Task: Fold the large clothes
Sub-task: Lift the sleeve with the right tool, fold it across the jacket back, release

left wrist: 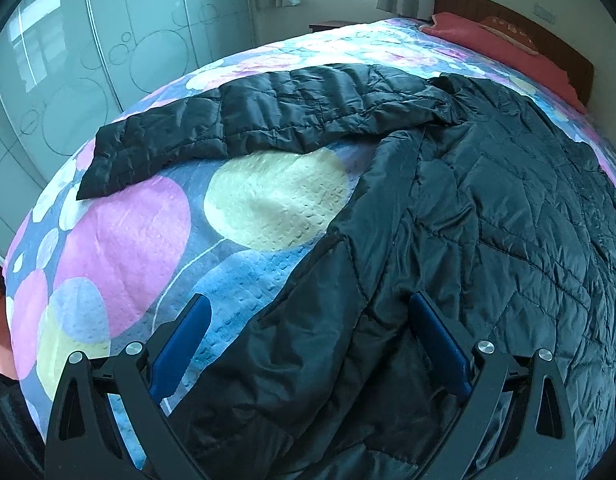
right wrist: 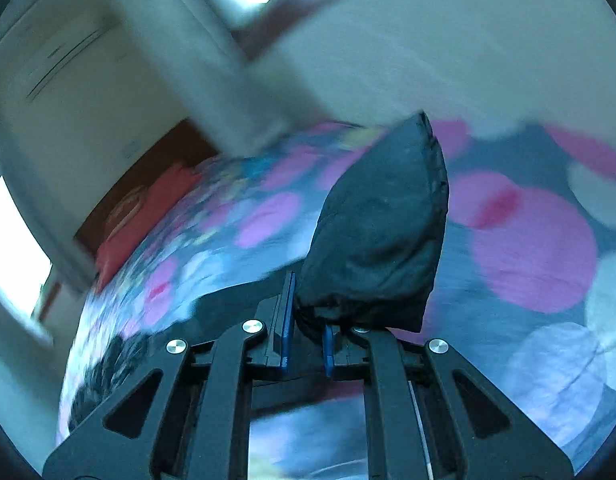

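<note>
Two grippers in play, one per wrist cam. Left gripper [left wrist: 308,320] hangs over the bed w/ jaws spread wide, nothing pinched; its blue pads [left wrist: 185,344] sit at approx 7 and 5 o'clock of the frame. Between them lies the near edge of the black quilted jacket [left wrist: 488,220], but the pads don't press on it. Left pad is over the bedspread [left wrist: 119,240], right pad over jacket fabric.

Jacket body fills the frame from centre out to 3–5 o'clock, spread flat-ish and rumpled on the bed. One sleeve [left wrist: 211,128] stretches away toward 10 o'clock, lying flat on the spread, cuff end at the far left. Bedspread is blue w/ big pink, cream and white circles. Red pillow [left wrist: 500,48] at 1 o'clock by the wooden headboard [left wrist: 520,24]; window w/ curtains at 12; pale wardrobe doors [left wrist: 107,40] at 10–11.

Right gripper [right wrist: 308,332]: view is badly motion-blurred. Jaws drawn nearly together, clenched on a bunch of black jacket fabric [right wrist: 380,232], prob. a sleeve end or corner, can't tell which. The bunch stands up from the pads toward 12–1 o'clock, lifted clear of the spread behind it. Red pillow [right wrist: 147,208] and headboard show at 9 o'clock, tilted.
</note>
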`<state>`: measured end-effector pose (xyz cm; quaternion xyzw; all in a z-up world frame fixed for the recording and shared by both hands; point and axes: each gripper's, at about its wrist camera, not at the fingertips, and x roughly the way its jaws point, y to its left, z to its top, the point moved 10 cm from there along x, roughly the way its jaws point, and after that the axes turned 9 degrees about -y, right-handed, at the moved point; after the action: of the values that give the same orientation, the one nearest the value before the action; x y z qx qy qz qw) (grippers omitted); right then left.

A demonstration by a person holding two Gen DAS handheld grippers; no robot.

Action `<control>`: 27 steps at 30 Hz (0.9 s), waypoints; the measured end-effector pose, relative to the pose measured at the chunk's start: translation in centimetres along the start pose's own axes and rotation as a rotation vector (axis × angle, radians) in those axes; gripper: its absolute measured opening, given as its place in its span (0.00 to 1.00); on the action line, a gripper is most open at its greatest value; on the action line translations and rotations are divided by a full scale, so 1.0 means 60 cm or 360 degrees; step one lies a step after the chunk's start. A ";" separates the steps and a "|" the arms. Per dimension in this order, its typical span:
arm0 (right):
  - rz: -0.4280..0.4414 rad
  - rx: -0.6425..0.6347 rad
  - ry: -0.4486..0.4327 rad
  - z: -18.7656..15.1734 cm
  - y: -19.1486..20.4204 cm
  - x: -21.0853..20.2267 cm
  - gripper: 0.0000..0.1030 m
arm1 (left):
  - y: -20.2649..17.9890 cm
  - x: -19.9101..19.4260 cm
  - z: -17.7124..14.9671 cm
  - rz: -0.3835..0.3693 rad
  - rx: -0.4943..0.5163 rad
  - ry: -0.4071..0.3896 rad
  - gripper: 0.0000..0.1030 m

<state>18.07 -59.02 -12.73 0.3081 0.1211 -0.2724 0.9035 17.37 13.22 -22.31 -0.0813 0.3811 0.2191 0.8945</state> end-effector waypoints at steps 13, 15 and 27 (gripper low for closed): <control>0.0592 -0.0627 0.0232 -0.213 0.471 -0.005 0.10 | 0.003 0.008 -0.009 -0.0075 -0.0057 0.0019 0.96; 0.0656 -0.0714 0.0268 -0.259 0.521 -0.012 0.10 | 0.003 0.010 -0.012 -0.0087 -0.0069 0.0027 0.96; 0.0796 -0.1142 0.0710 -0.541 0.628 -0.025 0.11 | 0.005 0.014 -0.016 -0.0118 -0.0087 0.0029 0.96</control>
<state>36.53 -13.20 -19.00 0.0477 0.3203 0.0844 0.9424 17.11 13.44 -23.57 -0.1217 0.3799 0.1953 0.8960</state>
